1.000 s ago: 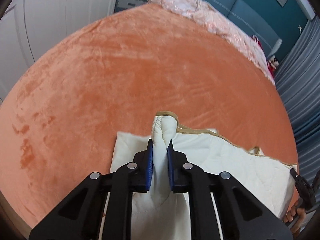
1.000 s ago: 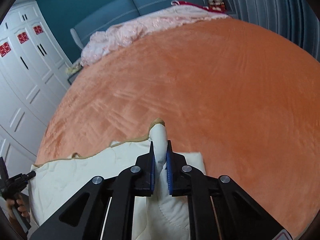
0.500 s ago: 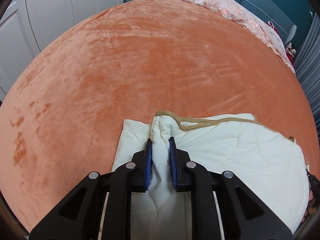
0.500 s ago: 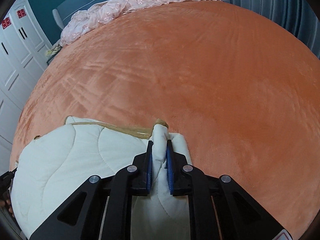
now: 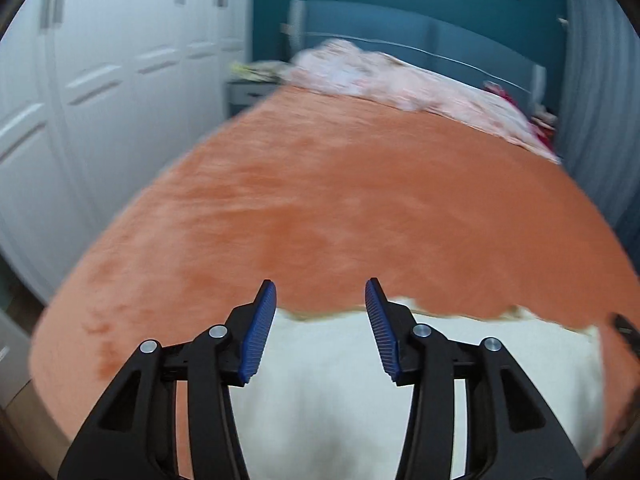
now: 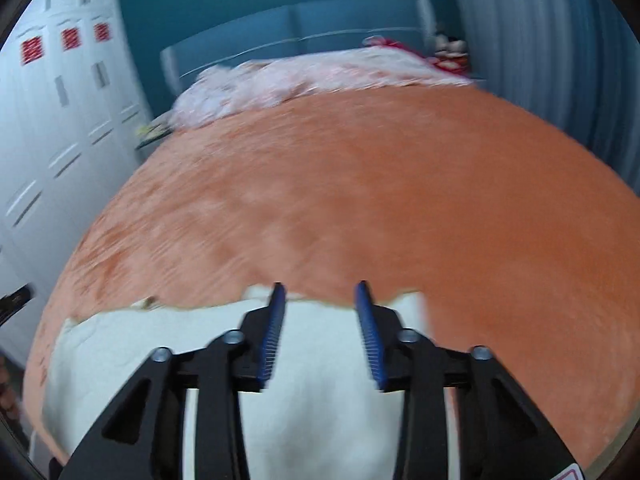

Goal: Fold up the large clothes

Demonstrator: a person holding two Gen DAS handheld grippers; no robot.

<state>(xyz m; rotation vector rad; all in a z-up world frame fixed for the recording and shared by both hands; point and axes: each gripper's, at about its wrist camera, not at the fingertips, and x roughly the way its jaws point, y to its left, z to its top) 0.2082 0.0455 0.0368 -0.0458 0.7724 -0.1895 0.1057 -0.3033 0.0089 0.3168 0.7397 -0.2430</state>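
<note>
Jaws just opened on both sides, cloth released.

The left gripper (image 5: 320, 292) and right gripper (image 6: 320, 294) stand apart with nothing pinched, where a second ago each clamped a corner of the cream quilted cloth (image 5: 328, 380). It now lies flat on the orange bedspread (image 5: 340, 208) beneath both grippers, so this fold looks laid down; both views are blurred.

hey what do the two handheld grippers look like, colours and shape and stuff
Both match. The left gripper has two black plastic fingers with triangular cut-outs, round silver bolts at the joints, and blue ribbed pads on the inner faces. The right gripper is built the same way: black fingers, silver bolts, blue ribbed pads. A small sticker with a red edge shows at its lower right corner. No cables or sleeves are visible.
</note>
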